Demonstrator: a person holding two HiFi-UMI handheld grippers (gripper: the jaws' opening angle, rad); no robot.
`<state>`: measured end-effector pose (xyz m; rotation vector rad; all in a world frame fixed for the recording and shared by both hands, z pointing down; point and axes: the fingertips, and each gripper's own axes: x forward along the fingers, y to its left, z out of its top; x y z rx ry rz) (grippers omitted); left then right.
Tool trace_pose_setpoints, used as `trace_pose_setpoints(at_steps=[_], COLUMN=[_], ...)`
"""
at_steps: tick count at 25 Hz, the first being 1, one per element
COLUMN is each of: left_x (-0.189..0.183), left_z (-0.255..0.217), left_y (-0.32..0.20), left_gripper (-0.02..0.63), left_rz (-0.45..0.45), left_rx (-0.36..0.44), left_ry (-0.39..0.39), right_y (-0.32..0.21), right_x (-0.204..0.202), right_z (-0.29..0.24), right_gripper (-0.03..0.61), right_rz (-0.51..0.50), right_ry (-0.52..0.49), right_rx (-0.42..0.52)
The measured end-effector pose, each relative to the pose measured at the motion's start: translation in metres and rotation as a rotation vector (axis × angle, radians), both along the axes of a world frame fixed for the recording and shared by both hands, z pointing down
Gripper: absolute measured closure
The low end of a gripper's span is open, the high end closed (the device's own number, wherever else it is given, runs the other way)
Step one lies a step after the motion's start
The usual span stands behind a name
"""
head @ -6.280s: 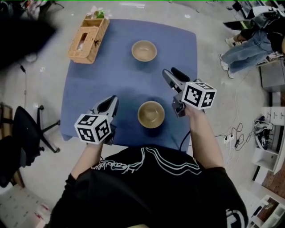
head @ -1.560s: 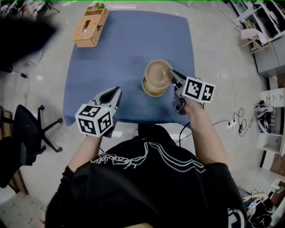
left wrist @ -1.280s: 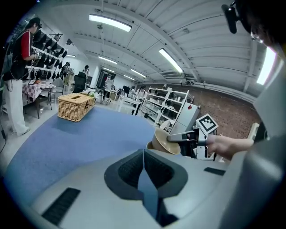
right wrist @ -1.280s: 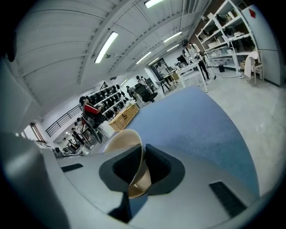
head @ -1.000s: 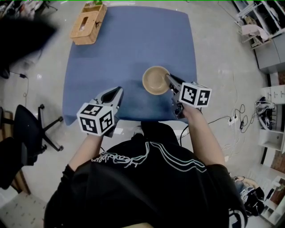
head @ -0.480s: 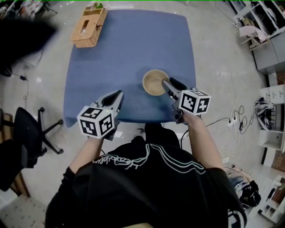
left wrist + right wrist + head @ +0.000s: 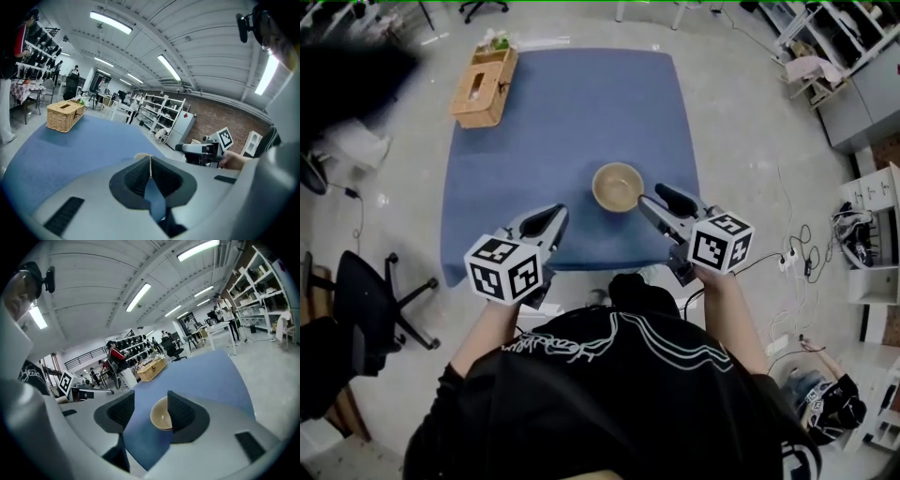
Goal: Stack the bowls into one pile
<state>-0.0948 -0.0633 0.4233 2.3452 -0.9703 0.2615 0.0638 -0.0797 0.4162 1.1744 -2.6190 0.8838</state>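
Two tan bowls sit nested as one pile (image 7: 617, 187) on the blue table (image 7: 534, 122), near its front edge. My right gripper (image 7: 660, 198) hangs just right of the pile and nearer to me, apart from it. Its jaws have just been opening and stand open with nothing between them. In the right gripper view the pile (image 7: 161, 415) lies on the cloth beyond the open right gripper (image 7: 151, 405). My left gripper (image 7: 557, 216) is shut and empty, left of the pile. In the left gripper view the left gripper (image 7: 150, 158) hides all but a sliver of the bowl rim (image 7: 140, 156).
A wicker basket (image 7: 486, 86) stands at the table's far left corner, also seen as the basket (image 7: 64, 115) and the basket (image 7: 151, 369). A black office chair (image 7: 356, 300) stands on the floor to the left. Cables and shelves lie off to the right.
The upper bowl has settled into the lower one. My right gripper let go of the rim, opened and drew back and up. The left gripper rose a little.
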Motion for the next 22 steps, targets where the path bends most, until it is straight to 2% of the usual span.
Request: trace_pose_setpoints(at_steps=[3, 9, 12, 15, 18, 22], left_x=[0.008, 0.017, 0.02, 0.024, 0.024, 0.021], left_z=[-0.024, -0.071, -0.082, -0.091, -0.098, -0.1], left_y=[0.007, 0.018, 0.021, 0.029, 0.034, 0.036], left_gripper=[0.583, 0.583, 0.583, 0.583, 0.583, 0.583], left_rz=[0.035, 0.068, 0.068, 0.093, 0.103, 0.106], left_rx=[0.046, 0.144, 0.186, 0.219, 0.245, 0.259], left_ry=[0.022, 0.076, 0.082, 0.107, 0.136, 0.129], right_y=[0.014, 0.04, 0.052, 0.058, 0.06, 0.057], right_x=[-0.001, -0.005, -0.011, -0.012, -0.013, -0.022], right_z=[-0.033, -0.082, -0.089, -0.091, -0.088, -0.086], right_gripper=[0.362, 0.502, 0.539, 0.552, 0.552, 0.552], right_rz=[-0.018, -0.078, -0.137, -0.142, -0.141, -0.151], right_ry=[-0.043, -0.148, -0.181, -0.229, -0.225, -0.238], right_rx=[0.075, 0.228, 0.276, 0.285, 0.3, 0.306])
